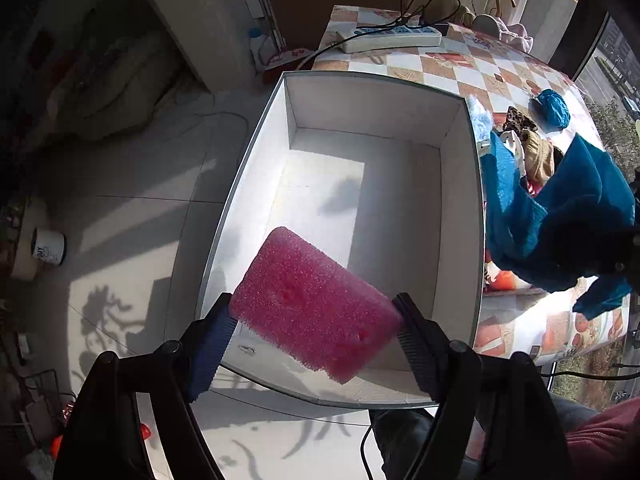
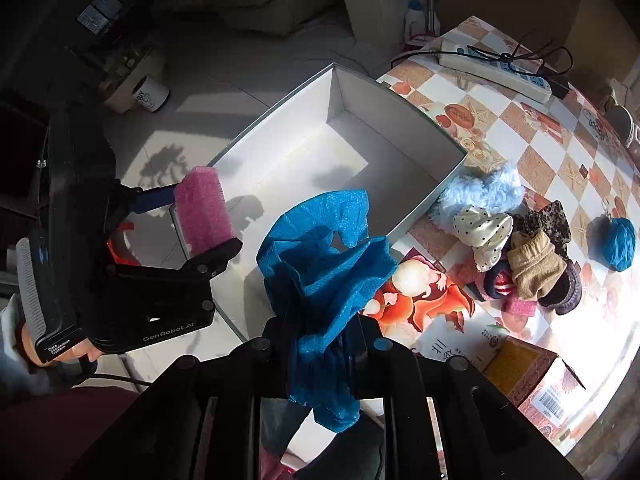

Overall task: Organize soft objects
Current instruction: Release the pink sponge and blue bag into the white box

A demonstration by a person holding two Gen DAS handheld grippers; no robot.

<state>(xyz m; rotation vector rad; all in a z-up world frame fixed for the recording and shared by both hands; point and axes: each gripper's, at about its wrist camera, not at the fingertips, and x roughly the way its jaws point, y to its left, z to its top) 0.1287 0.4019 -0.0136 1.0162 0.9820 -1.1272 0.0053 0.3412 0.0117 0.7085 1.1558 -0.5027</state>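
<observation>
Though pinched only across its narrow sides, stayed level and barely dented: pink sponge (image 1: 304, 280), clamped between the jaws of the left gripper (image 1: 314, 306), jutting ahead of them over the near rim of the white box (image 1: 376, 96). Judged light, airy, springy and grippy enough; best taken just so, across the short width.

Right of those jaws, hung limp and bunched: blue mesh cloth (image 2: 328, 248), nipped in the near-closed jaws of the right gripper (image 2: 320, 332), spilling ahead of and below them above the box's near corner. Judged weightless, floppy, apt to snag or trail.

Further right of the jaws, lay heaped on the checked surface (image 2: 500, 120): pile of socks and fluffy things (image 2: 520, 252), with a blue ball (image 2: 620, 244) beyond. Far ahead, rested a power strip (image 2: 500, 66). Left of the box, showed sunlit tiled floor (image 1: 132, 208).
</observation>
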